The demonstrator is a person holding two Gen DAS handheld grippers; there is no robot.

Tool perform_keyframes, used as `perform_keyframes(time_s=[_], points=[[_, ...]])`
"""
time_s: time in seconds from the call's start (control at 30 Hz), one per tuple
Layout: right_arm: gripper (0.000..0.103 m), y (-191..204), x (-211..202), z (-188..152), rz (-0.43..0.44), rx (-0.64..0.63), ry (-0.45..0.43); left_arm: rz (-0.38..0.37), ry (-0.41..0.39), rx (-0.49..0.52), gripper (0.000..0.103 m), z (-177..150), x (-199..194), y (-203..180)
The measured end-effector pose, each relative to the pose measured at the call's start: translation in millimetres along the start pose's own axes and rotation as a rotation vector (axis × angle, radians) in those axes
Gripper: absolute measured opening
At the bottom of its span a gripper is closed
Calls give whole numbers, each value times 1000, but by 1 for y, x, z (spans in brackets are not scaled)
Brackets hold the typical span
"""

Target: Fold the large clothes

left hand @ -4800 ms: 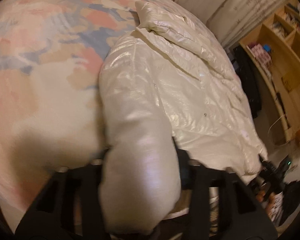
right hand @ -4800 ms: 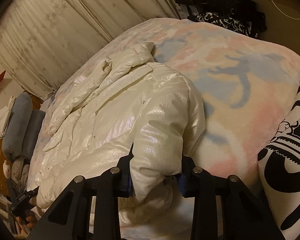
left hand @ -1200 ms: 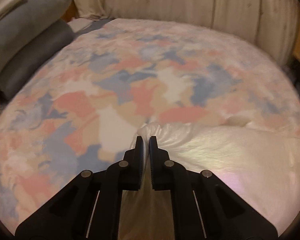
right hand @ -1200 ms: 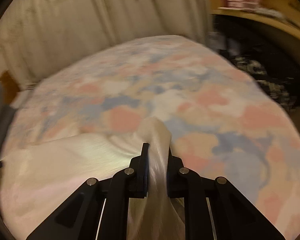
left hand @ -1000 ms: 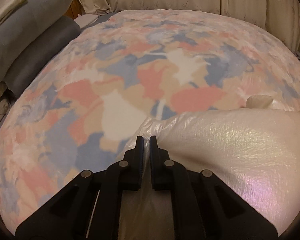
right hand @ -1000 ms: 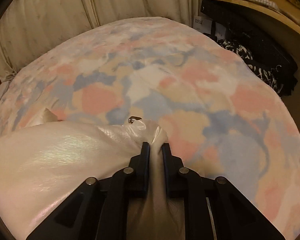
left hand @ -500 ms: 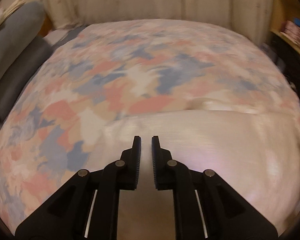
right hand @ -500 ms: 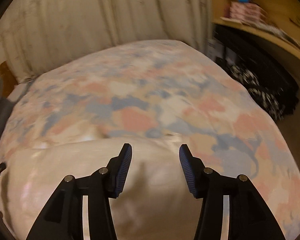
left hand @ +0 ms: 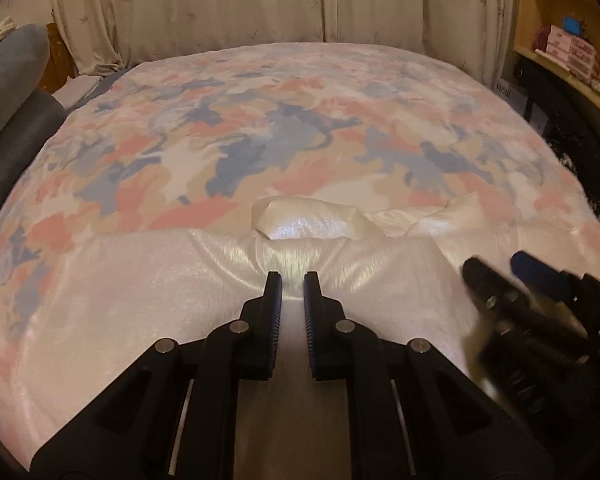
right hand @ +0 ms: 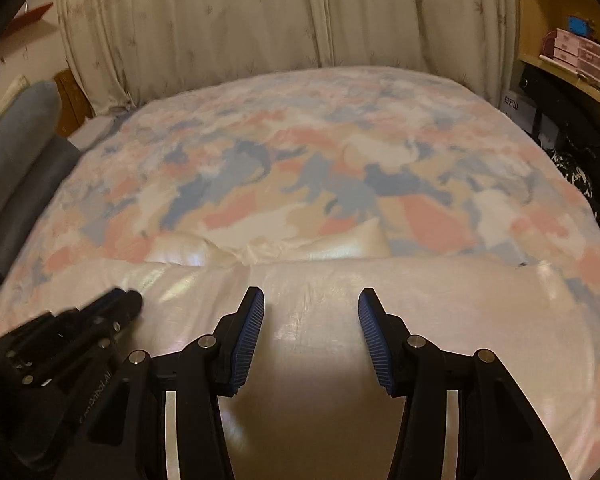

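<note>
jacket [left hand: 148, 312] on bed [left hand: 300, 120], curtain [left hand: 260, 0] behind, shelves [left hand: 560, 40] right

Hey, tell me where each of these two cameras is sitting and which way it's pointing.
Left wrist: sits on the left gripper, facing down its nearly closed, empty jaws at the white puffer jacket on the patterned bedspread; the right gripper shows at right.
Right wrist: sits on the right gripper, jaws open and empty over the jacket; the left gripper shows at left.
Shared: jacket, bedspread, curtains, wooden shelf, each other's gripper.
</note>
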State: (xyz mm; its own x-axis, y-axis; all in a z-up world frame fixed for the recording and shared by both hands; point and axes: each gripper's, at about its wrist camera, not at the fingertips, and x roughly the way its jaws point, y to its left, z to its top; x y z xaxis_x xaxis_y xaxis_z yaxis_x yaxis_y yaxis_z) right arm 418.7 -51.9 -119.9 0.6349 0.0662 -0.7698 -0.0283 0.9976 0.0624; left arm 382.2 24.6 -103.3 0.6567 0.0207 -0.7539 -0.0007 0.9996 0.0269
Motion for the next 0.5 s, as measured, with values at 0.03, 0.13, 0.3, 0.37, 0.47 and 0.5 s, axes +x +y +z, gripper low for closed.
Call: perform_keyframes(time_s=[0.03,0.13,0.3,0.37,0.47,0.5], points=[[50,-1,11,-4,-6,1,7,-3,6,-5,9,-2,7,-1],[50,-8,36,-13,-3,16,22,-6,24,-12,9,-5,25,-1],[51,-12,59,-19,-20,2,7,-6,22,-10,9,-13,43,0],[51,-12,64,-22,-22,1,-4,-11,17,-15,9,-16,50,2],[52,-14,74,-26,-17,1,-17,-12,6,-17,9,-20,56,3],[52,-14,76,-27,-16,1,-20,-15,4,-19,9,-21,58,3]])
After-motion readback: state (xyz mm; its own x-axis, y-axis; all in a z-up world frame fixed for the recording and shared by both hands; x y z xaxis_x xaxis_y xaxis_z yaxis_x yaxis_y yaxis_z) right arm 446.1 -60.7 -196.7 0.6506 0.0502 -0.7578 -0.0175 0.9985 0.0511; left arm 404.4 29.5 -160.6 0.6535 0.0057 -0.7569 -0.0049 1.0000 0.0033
